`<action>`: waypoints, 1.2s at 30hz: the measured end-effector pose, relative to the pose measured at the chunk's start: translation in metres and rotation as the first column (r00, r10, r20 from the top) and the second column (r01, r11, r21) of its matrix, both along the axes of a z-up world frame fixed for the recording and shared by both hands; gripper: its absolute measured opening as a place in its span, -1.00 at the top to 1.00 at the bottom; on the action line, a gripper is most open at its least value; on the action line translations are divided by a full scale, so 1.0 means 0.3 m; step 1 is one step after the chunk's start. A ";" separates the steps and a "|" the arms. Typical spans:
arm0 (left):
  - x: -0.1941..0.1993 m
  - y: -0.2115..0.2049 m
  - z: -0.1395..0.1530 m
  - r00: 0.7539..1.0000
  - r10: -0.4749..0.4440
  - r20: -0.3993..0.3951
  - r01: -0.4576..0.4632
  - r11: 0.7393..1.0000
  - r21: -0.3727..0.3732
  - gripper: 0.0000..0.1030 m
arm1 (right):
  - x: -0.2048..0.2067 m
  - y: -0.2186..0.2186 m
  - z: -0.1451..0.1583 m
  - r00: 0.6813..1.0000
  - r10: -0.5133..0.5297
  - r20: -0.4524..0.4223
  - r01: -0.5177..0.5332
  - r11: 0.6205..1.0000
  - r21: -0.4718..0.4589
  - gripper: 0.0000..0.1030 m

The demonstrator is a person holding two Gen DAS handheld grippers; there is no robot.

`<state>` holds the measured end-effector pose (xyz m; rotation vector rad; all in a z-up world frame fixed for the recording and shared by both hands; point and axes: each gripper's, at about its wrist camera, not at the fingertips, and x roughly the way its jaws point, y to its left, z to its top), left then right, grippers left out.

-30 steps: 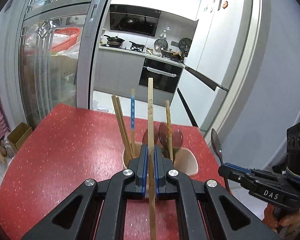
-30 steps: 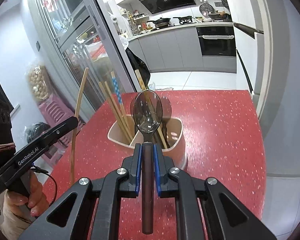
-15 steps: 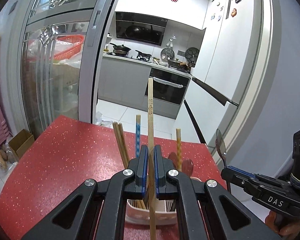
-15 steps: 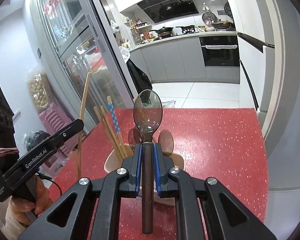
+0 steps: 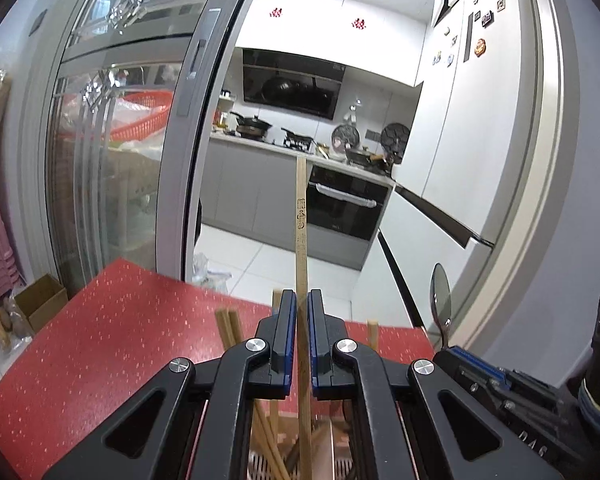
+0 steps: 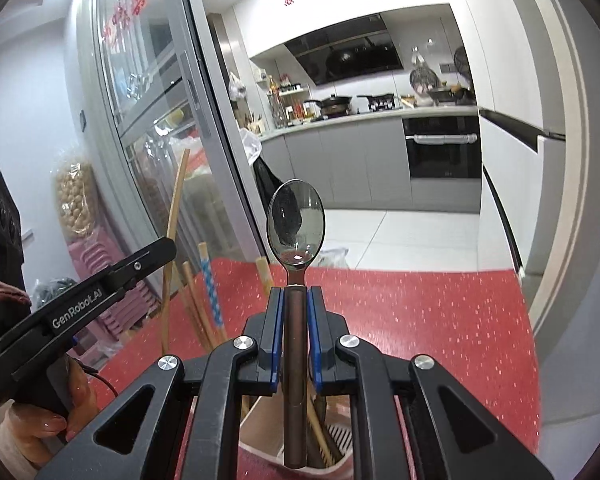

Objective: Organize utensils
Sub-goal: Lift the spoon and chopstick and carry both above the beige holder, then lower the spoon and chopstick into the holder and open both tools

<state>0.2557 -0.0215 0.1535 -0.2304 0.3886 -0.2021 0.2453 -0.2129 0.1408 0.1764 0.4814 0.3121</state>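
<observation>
Sideways, "GenRobot.AI" marks the left gripper (image 6: pixel 156 256) pinching a stamped chopstick (image 5: pixel 300 216); right gripper (image 6: pixel 296 308) clamps a spoon (image 6: pixel 296 220).

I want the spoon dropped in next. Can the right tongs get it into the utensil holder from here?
Probably yes: the right tongs hold the spoon upright, its handle end just above the open utensil holder.

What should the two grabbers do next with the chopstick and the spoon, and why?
Probably lower both straight down. The left gripper is shut on a chopstick and the right gripper on a spoon, both upright with their lower ends right over the utensil holder, which already has chopsticks in it.
</observation>
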 end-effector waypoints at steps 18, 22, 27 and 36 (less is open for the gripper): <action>-0.014 -0.080 -0.152 0.996 0.022 0.084 -0.030 0.995 0.098 0.39 | 0.000 0.054 -0.166 0.996 -0.040 0.079 0.048 0.994 -0.098 0.76; -0.027 -0.086 -0.184 0.998 0.016 0.056 -0.023 0.992 0.122 0.39 | -0.024 0.058 -0.195 0.997 -0.037 0.068 0.045 0.992 -0.118 0.76; -0.044 -0.087 -0.214 1.000 0.013 0.014 -0.015 0.991 0.132 0.39 | -0.051 0.062 -0.212 0.998 -0.038 0.051 0.044 0.991 -0.130 0.76; -0.056 -0.100 -0.262 0.997 0.005 -0.077 0.010 0.980 0.198 0.39 | -0.067 0.074 -0.240 1.000 -0.021 -0.010 0.019 0.988 -0.153 0.76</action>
